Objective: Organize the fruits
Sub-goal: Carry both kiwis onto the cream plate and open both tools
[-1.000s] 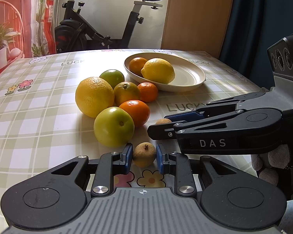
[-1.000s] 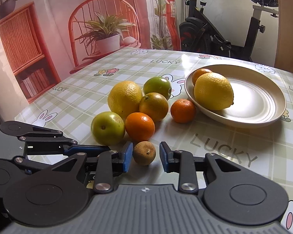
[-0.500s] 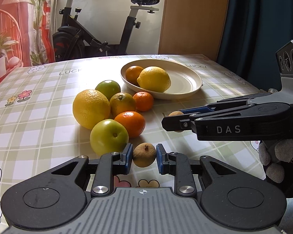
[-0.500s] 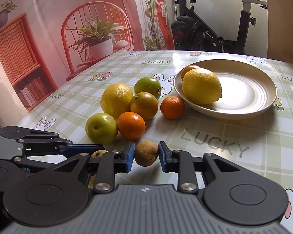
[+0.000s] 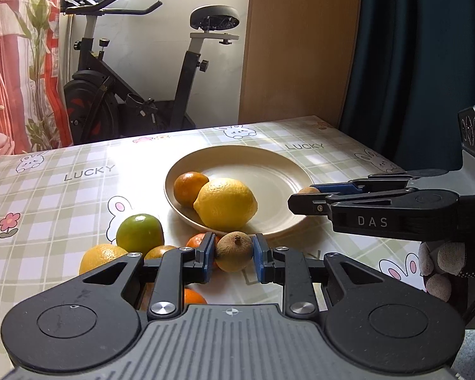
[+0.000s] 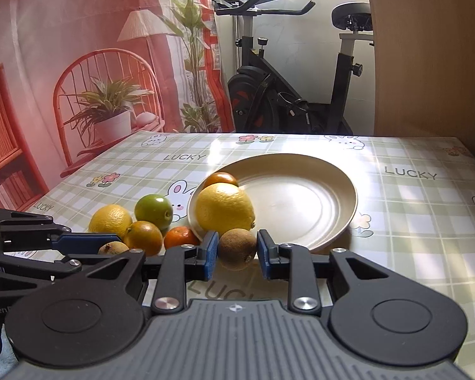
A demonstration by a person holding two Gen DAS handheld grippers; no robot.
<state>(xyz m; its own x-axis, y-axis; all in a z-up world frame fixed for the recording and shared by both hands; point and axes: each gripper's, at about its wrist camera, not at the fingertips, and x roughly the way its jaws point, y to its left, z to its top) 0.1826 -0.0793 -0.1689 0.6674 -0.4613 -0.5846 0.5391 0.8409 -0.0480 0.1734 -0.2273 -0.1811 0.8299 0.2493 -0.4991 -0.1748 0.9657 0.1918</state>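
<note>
A small brown fruit (image 5: 234, 251) was clamped between the blue pads of the left gripper (image 5: 232, 255), raised above the tablecloth (image 5: 47, 190) just short of the plate (image 5: 269, 171). A second brown fruit (image 6: 237, 248) was pinched the same way in the right gripper (image 6: 237, 251), beside the plate's near rim. The plate held two fruits: one lemon (image 5: 226, 203) and one orange (image 5: 188, 187) behind it. On the cloth lay one green citrus (image 6: 153, 210), one large yellow citrus (image 6: 110, 220), one yellow-orange fruit (image 6: 144, 237) and two small mandarins (image 5: 199, 242).
</note>
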